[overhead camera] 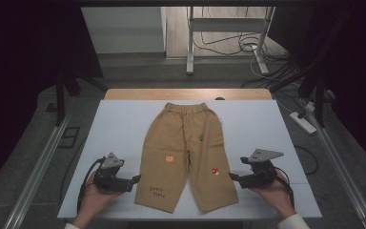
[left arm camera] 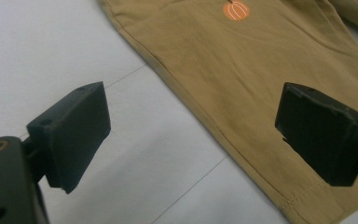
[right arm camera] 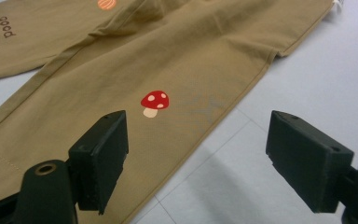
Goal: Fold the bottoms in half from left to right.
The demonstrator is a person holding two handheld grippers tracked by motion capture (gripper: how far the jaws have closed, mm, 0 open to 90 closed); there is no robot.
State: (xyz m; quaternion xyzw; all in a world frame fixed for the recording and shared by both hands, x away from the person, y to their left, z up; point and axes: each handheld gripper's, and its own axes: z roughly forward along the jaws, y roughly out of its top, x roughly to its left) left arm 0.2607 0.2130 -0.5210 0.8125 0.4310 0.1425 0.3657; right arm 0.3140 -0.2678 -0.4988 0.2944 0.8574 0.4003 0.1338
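Note:
A pair of tan children's trousers lies flat on the white table top, waistband at the far side, legs toward me. An orange pumpkin print marks the left leg, a red mushroom the right. My left gripper rests just off the left leg's outer seam, jaws open and empty; the left gripper view has that seam running between the jaws. My right gripper sits at the right leg's outer edge, open too. The right gripper view has the mushroom and the cloth's edge ahead of the jaws.
The white top ends near my hands at the front edge. A wooden strip runs along its far side. Metal rails flank the table. Cables and a power strip lie on the floor at the far right.

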